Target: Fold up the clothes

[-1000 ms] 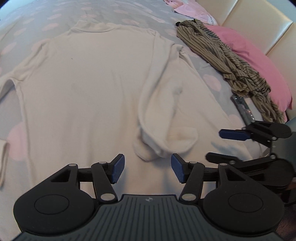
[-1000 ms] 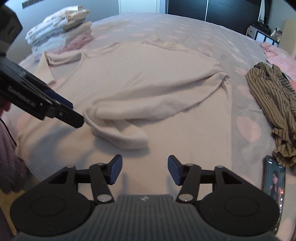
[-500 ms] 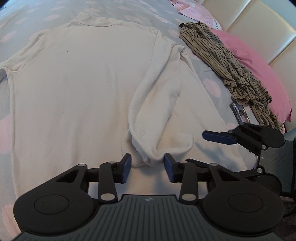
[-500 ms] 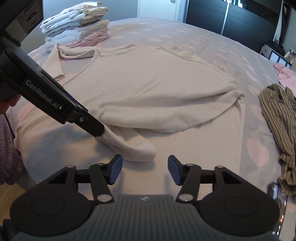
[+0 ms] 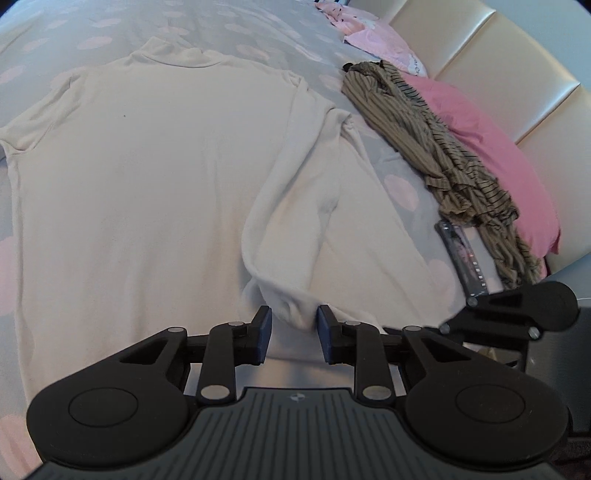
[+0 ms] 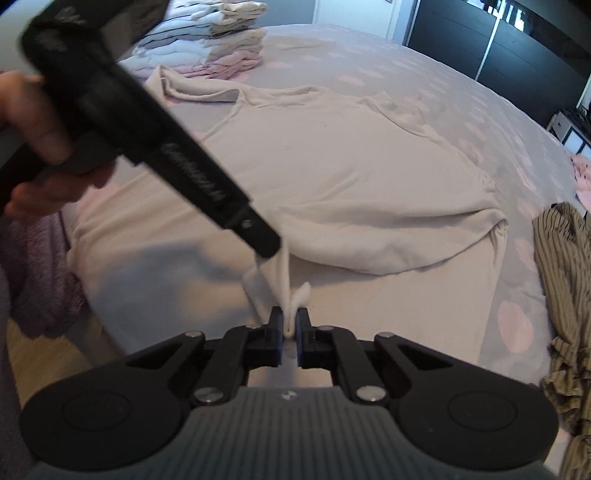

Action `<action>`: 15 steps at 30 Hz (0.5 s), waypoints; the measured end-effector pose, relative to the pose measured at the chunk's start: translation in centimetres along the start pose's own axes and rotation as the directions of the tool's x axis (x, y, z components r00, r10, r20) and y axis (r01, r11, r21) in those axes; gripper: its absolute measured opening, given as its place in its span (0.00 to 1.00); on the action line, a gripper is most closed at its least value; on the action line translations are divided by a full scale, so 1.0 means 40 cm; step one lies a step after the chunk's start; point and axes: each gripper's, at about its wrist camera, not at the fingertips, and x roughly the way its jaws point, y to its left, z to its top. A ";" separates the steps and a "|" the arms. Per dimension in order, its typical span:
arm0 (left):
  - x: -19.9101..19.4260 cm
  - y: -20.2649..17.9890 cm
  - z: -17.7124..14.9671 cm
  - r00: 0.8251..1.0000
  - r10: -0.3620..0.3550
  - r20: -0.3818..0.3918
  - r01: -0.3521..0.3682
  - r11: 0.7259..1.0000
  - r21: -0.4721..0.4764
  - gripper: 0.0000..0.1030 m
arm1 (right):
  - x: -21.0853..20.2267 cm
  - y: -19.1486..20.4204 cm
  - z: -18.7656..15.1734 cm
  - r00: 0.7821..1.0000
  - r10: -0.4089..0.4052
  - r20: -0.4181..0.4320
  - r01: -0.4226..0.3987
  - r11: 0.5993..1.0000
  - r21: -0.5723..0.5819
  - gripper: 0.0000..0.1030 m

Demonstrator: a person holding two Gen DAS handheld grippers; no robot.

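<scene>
ITEM 1: cream sweater (image 5: 147, 192), laid flat on the bedspread (image 5: 258, 33), neck end far from me, hem near edge. One sleeve (image 5: 295, 206) is folded in over the body; its long axis runs from far shoulder down toward me, cuff (image 6: 275, 284) at near end.

ITEM 2: my right gripper (image 6: 290, 330). Fingers nearly together, pinching a bit of cuff fabric; cloth stands up between the pads.

ITEM 3: my left gripper (image 5: 293, 325). Fingers part-spread w/ cuff end sitting between them. Left view shows gaps each side of the cloth; right view shows its tip right at the cuff w/ fabric lifted there. Can't tell if it truly grips; reads as not clamped.

KEY RELATION: both tools meet at same cuff, left coming in from the left side, right from directly below. Sleeve lies straight ahead along my line of sight, so, as I judge it, next pull goes along that axis, away from me or across the body.

MISC: striped garment (image 5: 424, 147) + pink pillow (image 5: 491, 147) to right, phone (image 5: 463, 254) beside them, well apart from the sweater's cuff. Folded stack (image 6: 221, 44) at far left corner.
</scene>
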 end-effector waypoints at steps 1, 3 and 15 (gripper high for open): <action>-0.005 -0.003 -0.001 1.000 -0.006 0.001 0.006 1.000 0.001 0.29 | -0.012 0.011 0.000 1.000 0.001 -0.014 -0.001 1.000 -0.009 0.07; -0.013 -0.012 -0.004 1.000 -0.004 0.002 0.004 1.000 0.005 0.38 | -0.030 0.038 -0.003 0.999 -0.006 -0.036 0.005 0.999 -0.038 0.07; -0.050 -0.011 -0.025 1.000 0.007 0.008 -0.007 1.000 -0.014 0.44 | -0.058 0.184 0.003 0.992 0.125 0.020 -0.121 0.982 -0.148 0.28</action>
